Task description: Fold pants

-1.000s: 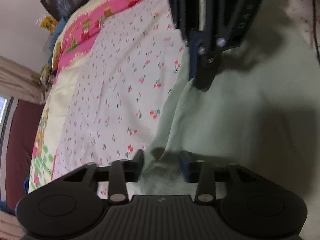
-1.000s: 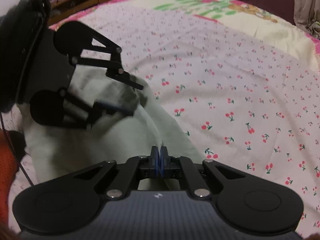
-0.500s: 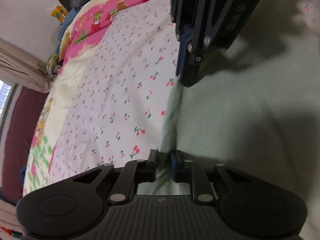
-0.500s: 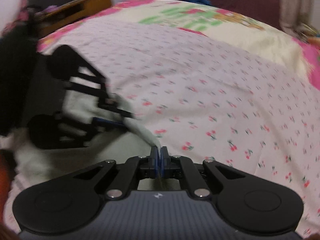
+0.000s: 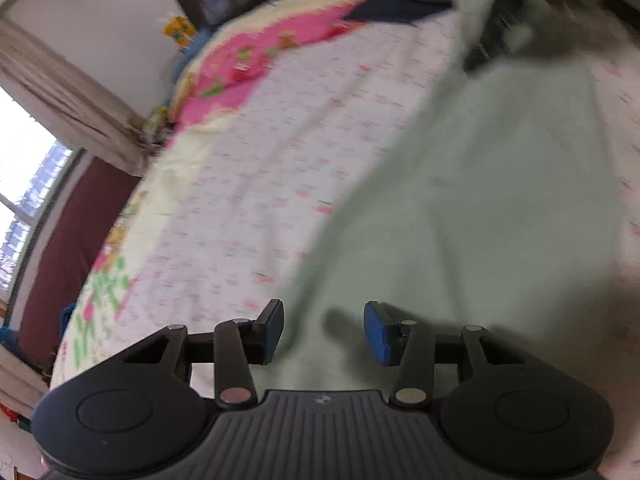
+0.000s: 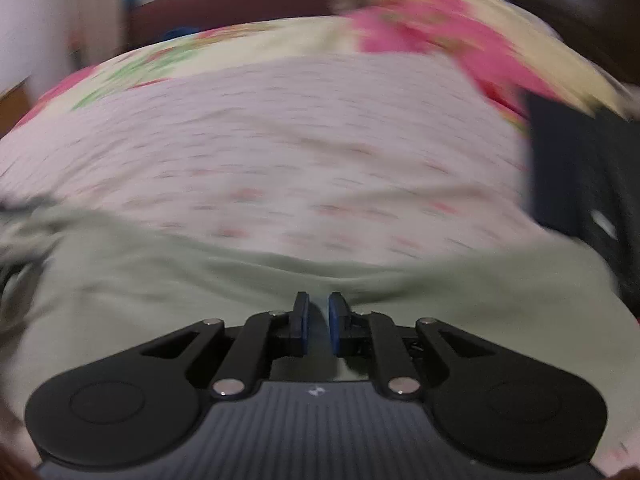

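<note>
The pale green pants (image 5: 460,208) lie spread on the cherry-print bedsheet (image 5: 288,152). My left gripper (image 5: 324,332) is open and empty just above the pants' near edge. In the right wrist view the pants (image 6: 160,276) fill the lower half. My right gripper (image 6: 319,320) is slightly open with pants fabric showing in the narrow gap between its jaws. Both views are blurred by motion. The right gripper shows as a dark blur (image 5: 492,24) at the top of the left wrist view.
A pink and yellow quilt (image 5: 256,48) covers the far part of the bed. A curtain (image 5: 60,104) and window are at the left. A dark flat object (image 6: 576,176) lies at the right edge of the right wrist view.
Both grippers have opened: the left let go of the pants' edge and opened wide, the right parted slightly. The pants now lie flatter on the sheet, and both cameras have swung.
</note>
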The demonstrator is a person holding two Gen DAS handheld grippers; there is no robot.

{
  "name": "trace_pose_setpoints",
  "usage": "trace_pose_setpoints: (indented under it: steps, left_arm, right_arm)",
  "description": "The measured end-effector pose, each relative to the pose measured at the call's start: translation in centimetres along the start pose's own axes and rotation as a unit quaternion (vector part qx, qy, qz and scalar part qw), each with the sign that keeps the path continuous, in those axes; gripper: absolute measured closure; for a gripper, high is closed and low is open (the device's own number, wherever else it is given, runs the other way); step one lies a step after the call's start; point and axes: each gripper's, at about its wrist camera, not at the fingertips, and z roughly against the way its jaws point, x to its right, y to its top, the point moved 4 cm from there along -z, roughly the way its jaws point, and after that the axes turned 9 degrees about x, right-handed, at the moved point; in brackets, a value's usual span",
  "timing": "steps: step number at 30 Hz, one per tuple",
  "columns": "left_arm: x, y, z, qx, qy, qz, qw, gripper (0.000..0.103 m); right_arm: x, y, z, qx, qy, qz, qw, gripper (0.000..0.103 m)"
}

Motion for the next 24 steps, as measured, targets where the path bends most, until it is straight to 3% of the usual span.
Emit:
trace_pose_setpoints:
  steps: [2, 4, 6, 8, 10, 13, 15, 18, 20, 22, 24]
  left_arm:
    - [1.5, -0.1, -0.2, -0.009, 0.0, -0.018, 0.9998, 0.044]
    - [2.0, 0.3, -0.4, -0.014, 0.009, -0.026, 0.9995, 0.044]
    - [1.8, 1.1, -0.4, -0.016, 0.012, -0.009, 0.9998, 0.044]
    - [2.0, 2.0, -0.2, -0.016, 0.01, 0.006, 0.9998, 0.044]
    - [2.7, 2.4, -0.5, -0.021, 0.011, 0.007, 0.9997, 0.043]
    - [3.6, 2.2, -0.7, -0.038, 0.026, 0.005, 0.9989, 0.043]
    - [3.3, 2.3, -0.2, -0.049, 0.033, 0.019, 0.9981, 0.043]
    - [3.1, 2.3, 0.9, -0.05, 0.051, 0.039, 0.9967, 0.043]
    - [3.0, 2.0, 1.4, -0.05, 0.069, 0.057, 0.9947, 0.041]
    - [3.0, 1.3, 1.5, -0.057, 0.085, 0.085, 0.9911, 0.036]
    - [3.2, -0.1, 1.4, -0.07, 0.094, 0.102, 0.9878, 0.034]
  right_arm:
    - [3.1, 0.3, 1.1, 0.02, -0.044, -0.023, 0.999, 0.091]
    - [5.3, 0.6, 1.6, 0.022, -0.06, -0.051, 0.997, 0.088]
    - [5.2, 0.6, 2.3, 0.031, -0.028, -0.071, 0.997, 0.088]
    - [3.5, 0.2, 2.0, 0.024, 0.014, -0.048, 0.998, 0.089]
    - [2.7, 0.0, 0.5, 0.008, 0.026, -0.049, 0.998, 0.09]
    - [5.8, 0.9, -1.6, 0.03, -0.006, -0.117, 0.993, 0.101]
    - [7.8, 1.7, -1.9, 0.041, -0.045, -0.13, 0.99, 0.101]
    - [8.9, 1.9, -0.6, 0.043, -0.105, -0.1, 0.988, 0.098]
    - [8.7, 1.4, 0.9, 0.054, -0.112, -0.094, 0.988, 0.086]
    - [8.2, 0.5, 1.8, 0.064, -0.106, -0.079, 0.989, 0.084]
    - [9.2, -0.3, 0.8, 0.027, -0.121, -0.087, 0.988, 0.086]
